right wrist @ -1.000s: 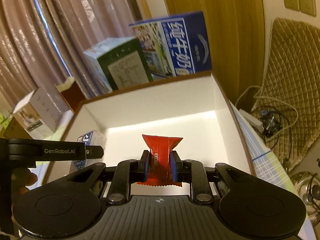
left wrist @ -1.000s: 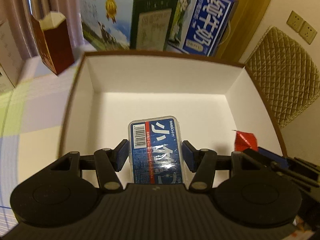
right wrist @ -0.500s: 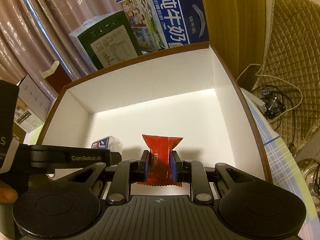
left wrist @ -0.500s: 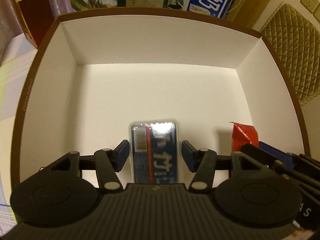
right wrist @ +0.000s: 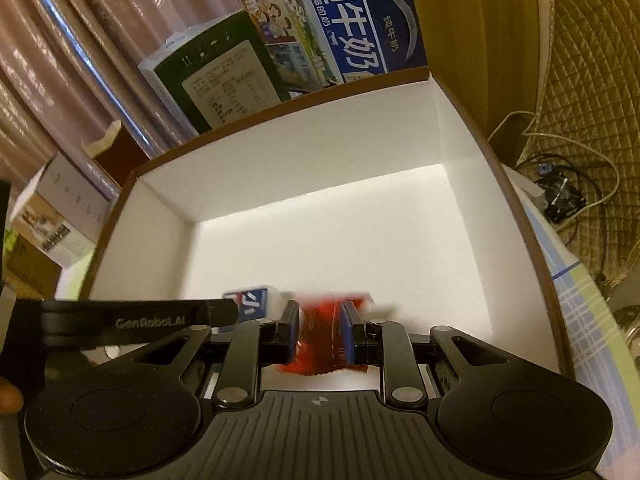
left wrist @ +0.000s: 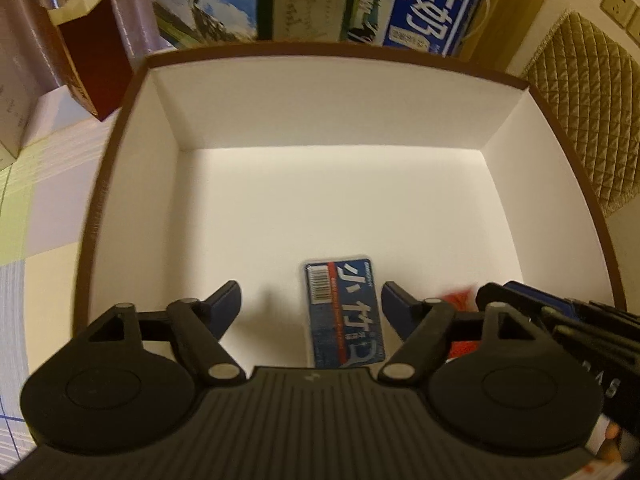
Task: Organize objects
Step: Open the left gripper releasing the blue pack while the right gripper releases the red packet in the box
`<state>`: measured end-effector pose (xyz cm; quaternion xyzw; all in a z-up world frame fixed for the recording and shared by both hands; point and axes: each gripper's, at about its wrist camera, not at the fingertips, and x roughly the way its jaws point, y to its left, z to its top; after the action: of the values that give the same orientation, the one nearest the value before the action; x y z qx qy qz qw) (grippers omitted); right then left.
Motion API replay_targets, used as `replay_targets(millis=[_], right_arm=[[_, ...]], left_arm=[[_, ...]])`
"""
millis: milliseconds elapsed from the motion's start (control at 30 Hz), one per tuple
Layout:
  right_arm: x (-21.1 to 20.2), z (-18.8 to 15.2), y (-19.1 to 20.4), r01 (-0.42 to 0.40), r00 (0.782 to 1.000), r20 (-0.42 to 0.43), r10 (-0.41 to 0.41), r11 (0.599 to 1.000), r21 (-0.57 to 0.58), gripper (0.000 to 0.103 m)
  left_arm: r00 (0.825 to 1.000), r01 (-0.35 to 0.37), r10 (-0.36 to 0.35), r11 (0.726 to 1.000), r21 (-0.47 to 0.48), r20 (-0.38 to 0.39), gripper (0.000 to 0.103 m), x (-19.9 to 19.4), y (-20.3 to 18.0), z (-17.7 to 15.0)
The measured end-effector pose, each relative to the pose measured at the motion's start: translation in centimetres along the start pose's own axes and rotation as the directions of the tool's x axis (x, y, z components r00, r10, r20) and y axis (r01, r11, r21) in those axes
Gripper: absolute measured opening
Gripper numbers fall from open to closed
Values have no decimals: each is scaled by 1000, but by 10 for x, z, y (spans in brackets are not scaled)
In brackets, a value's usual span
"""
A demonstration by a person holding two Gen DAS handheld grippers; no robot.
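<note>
Two grippers hang over the white-lined box (left wrist: pixel 132 168). The left gripper (left wrist: pixel 311 304) has just been opening; its jaws stand wide apart, with the blue packet (left wrist: pixel 344 312) lying loose between them on the box floor. The right gripper (right wrist: pixel 319 330) is clamped on a red sachet (right wrist: pixel 316 344), just right of the packet.

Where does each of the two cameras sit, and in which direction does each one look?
Left wrist: sits on the left gripper, looks steeply down into the white box; its jaws, just opened, stand clear of the blue packet on the floor; the right gripper enters at right.
Right wrist: sits on the right gripper, looks down into the box from the right; its jaws are shut on the red packet; the left gripper's arm crosses at left.
Shared: box, blue packet, red packet, milk cartons behind.
</note>
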<state>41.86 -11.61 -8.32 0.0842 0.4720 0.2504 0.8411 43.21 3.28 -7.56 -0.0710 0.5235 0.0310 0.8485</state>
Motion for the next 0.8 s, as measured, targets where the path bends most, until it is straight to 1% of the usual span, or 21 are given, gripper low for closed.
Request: replay_targets(millis=[33,67,100,133,167,233,300,367,467,567,800], right_arm=[[-1,1,0,-15,1000,7,15,1000,9,21],[-1,2,1,-23,1000,10,23,1000,17,35],[-3,3,1,-22,1000,16,21,999,25,59],[-6,3,1,-16,999,34,15,999,29,68],[-10,2,2,-14,998,55,13,1000,26,73],[-14,3,3,-14,998,56,13,1000,13,75],[-18,3,2,-13,998,55,12,1000,14,84],[-25,1,1,-15,997,73,14,1000,14,91],[-38,-2,1,-9,995,101,8,1000,8,98],[-50,-6,0,-2,992,129,3,1000,-1,101],[-73,-17,0,11,986,169,-12,1000,8,101]], left_arm=[[1000,0,0,1000,-5,6,77,-2,2,0],[1000,-1,1,1000,-7,11,78,-5,4,0],[1000,-2,3,1000,-8,14,79,-7,5,-1],[1000,-3,3,1000,-9,18,80,-9,7,-1],[1000,-2,2,1000,-11,21,83,-11,8,-2],[1000,-1,1,1000,-16,28,85,-15,11,-5],[999,-4,5,1000,-21,33,87,-20,14,-8],[999,-9,10,1000,-29,45,89,-27,17,-13],[998,-11,13,1000,-26,61,91,-37,21,-19],[997,-15,17,999,-30,72,91,-48,24,-25],[995,4,2,998,-64,95,92,-74,28,-41]])
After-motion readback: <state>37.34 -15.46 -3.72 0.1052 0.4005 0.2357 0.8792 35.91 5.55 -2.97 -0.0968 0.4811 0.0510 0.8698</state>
